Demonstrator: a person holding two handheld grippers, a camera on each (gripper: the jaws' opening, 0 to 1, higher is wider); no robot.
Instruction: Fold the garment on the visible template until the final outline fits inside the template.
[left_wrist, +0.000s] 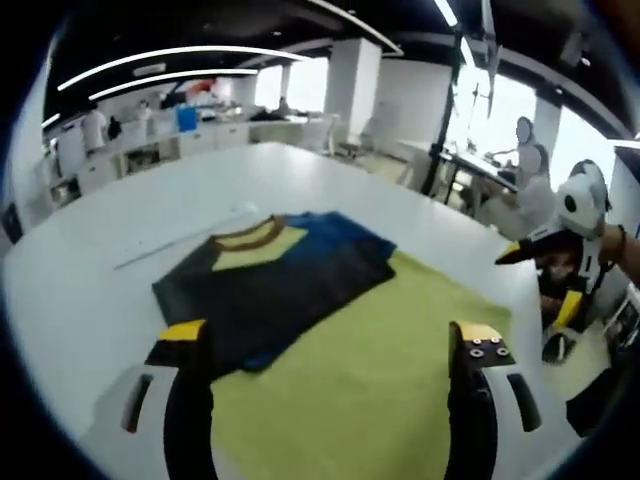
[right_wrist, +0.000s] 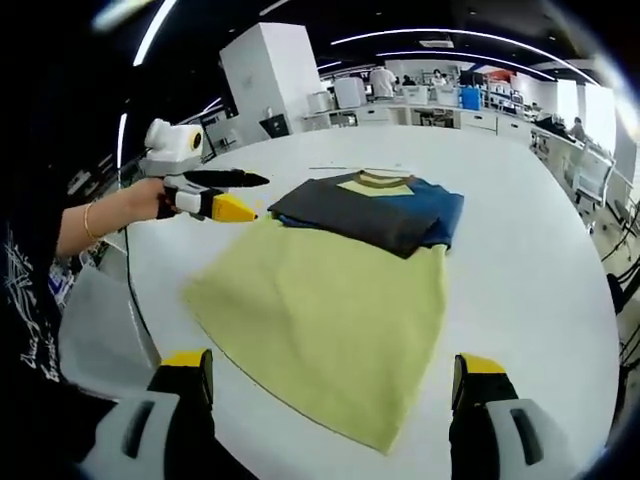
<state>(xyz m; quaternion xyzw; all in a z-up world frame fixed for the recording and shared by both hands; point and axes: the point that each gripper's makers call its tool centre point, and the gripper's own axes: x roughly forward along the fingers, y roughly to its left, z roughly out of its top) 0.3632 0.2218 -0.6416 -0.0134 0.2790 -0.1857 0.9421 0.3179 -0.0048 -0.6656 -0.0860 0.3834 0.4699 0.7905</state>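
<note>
Yellow template (bare nearest) carries folded garment behind.

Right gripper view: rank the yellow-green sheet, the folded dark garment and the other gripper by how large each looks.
1. Yellow-green sheet, by far the largest.
2. Folded dark garment.
3. Left gripper, smallest.
The sheet lies nearer the camera, which inflates it somewhat, though the garment rests on its far end and covers only part.
</note>
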